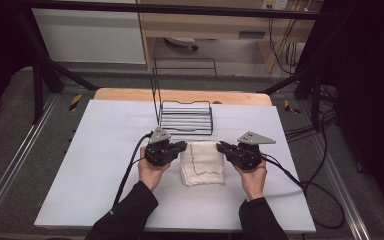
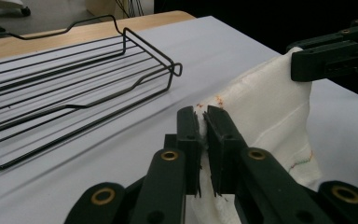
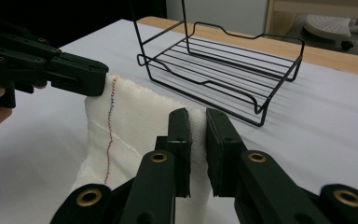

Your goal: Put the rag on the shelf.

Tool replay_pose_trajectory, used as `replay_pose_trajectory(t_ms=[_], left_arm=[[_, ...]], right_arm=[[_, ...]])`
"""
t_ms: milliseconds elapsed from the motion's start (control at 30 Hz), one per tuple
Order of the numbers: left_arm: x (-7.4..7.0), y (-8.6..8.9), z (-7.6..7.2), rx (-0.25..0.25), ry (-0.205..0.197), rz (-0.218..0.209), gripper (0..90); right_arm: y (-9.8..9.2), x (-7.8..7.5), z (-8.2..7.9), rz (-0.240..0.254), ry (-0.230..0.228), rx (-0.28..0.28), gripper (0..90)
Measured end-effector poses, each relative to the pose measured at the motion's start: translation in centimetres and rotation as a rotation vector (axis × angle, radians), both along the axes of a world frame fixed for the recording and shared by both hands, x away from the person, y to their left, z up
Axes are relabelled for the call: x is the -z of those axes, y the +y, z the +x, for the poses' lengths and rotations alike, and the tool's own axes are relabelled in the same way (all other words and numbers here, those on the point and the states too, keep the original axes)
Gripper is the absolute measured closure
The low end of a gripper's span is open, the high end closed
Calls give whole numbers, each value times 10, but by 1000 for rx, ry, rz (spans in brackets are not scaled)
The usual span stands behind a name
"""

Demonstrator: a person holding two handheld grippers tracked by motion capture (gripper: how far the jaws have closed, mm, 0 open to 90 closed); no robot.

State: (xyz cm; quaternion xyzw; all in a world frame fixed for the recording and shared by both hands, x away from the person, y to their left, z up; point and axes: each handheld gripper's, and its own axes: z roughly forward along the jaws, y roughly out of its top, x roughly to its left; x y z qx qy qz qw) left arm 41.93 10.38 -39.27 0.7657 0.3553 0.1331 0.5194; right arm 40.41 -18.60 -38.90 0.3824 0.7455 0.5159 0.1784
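Item: person's forearms, dark sleeves, entering at the near edge of the white table cover (image 1: pixel 105 150). Both hands are turned palm-up beneath their tools, wrists level, knuckles toward the table.

Item: left hand (image 1: pixel 151 172), cradling the left gripper (image 1: pixel 180 146), which points inward toward the cloth. The jaws are drawn nearly together and pinch the cloth's far left corner; in the left gripper view the fabric is squeezed between the two black pads (image 2: pixel 204 128). A black cable trails from it back toward the person.

Item: right hand (image 1: pixel 253 181), cradling the right gripper (image 1: pixel 221 146), pointing inward, opposite the left one. The jaws are narrow and clamp the cloth's far right corner, with white weave caught between the pads in the right gripper view (image 3: pixel 196 122).

Item: cloth (image 1: pixel 202 162), white, folded, with a dark stitched line running across it and small coloured stitches at the edge. It sits between the two grippers. Its far edge is stretched between them and raised off the cover, so the long axis of that edge runs left to right from tool to tool; the near part hangs down and rests on the cover, toward the person.

Item: wire basket (image 1: pixel 186 117), black, shallow, with a tall upright handle. It stands just beyond the cloth, apart from it, long side parallel to the held edge.

Item: wooden table edge (image 1: pixel 180 95), beyond the basket.
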Motion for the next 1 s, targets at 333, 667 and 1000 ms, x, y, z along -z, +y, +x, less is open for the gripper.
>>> replay_pose_trajectory(t_ms=[333,667,1000], left_arm=[[-14,5,-7,-7,-65,-45,838],[-28,11,-13,-13,-118,-84,838],[-41,19,-19,-25,-166,-124,839]], right_arm=[[3,-14,-9,26,-78,18,811],[7,-27,-15,42,-136,22,812],[13,-40,-19,61,-192,20,812]])
